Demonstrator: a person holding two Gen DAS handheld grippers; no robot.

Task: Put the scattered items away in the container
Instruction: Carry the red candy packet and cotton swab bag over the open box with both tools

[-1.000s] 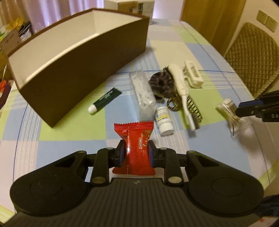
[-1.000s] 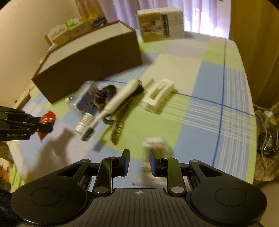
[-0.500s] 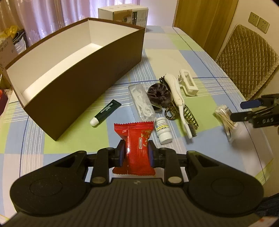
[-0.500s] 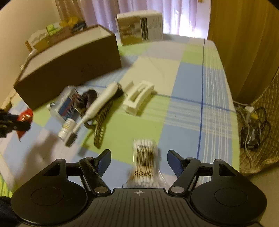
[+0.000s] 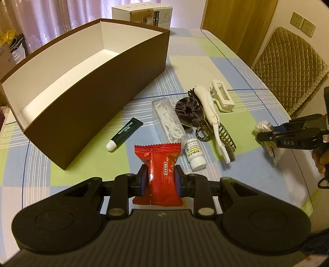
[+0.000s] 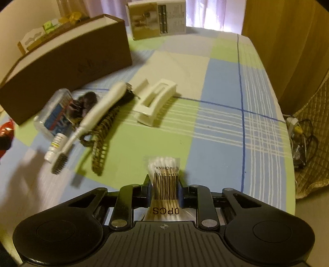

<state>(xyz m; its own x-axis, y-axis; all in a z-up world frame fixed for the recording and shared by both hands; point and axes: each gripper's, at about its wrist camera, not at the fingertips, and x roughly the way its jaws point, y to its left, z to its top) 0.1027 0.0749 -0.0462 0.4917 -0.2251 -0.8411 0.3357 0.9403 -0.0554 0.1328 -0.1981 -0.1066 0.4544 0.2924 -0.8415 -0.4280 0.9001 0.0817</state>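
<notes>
My left gripper (image 5: 161,178) is shut on a red snack packet (image 5: 159,164), held above the checked tablecloth near the front corner of the brown box (image 5: 115,82), whose white inside shows nothing in it. My right gripper (image 6: 163,190) is shut on a clear pack of cotton swabs (image 6: 164,180), seen from the left wrist view as the swab pack (image 5: 265,133) at the table's right edge. Between them lie a lip gel tube (image 5: 124,134), floss pick case (image 5: 168,121), scrunchie (image 5: 190,112), white brush (image 5: 213,123), pill bottle (image 5: 195,154), brown claw clip (image 5: 224,137) and white clip (image 6: 156,104).
A white carton (image 5: 148,15) stands behind the brown box. A quilted chair back (image 5: 287,67) is beyond the table's right edge, with cables (image 6: 300,139) on the floor there. A hand (image 5: 320,160) holds the right gripper. Clutter sits beyond the table's left side.
The right gripper went from wide open around the cotton swab pack to shut on it. The left gripper, still holding the red packet, has risen slightly so more of the box interior shows.
</notes>
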